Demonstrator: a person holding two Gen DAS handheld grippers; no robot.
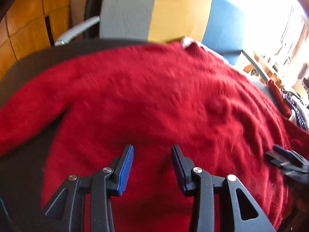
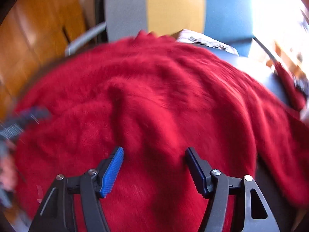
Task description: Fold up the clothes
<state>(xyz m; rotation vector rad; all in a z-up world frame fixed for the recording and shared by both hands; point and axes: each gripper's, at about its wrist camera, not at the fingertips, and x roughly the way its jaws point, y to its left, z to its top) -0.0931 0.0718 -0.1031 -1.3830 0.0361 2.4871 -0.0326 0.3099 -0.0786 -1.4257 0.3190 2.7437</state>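
You are holding both grippers above the red sweater (image 1: 154,100), which is lying spread across a dark table (image 1: 23,73) with one sleeve (image 1: 29,119) stretching off to the left in the left wrist view. Your left gripper (image 1: 152,148) is pointing down at the lower body of the sweater with its fingers spread and nothing between them. Your right gripper (image 2: 154,150) is also hanging over the knit, its fingers apart; a raised ridge (image 2: 135,119) of fabric is running up from between them, but the pads are not pressing on it. In the left wrist view the right gripper is showing at the right edge. Behind the table, a chair back (image 1: 173,13) in grey, yellow and blue panels is standing, with wooden panelling (image 1: 29,23) to its left
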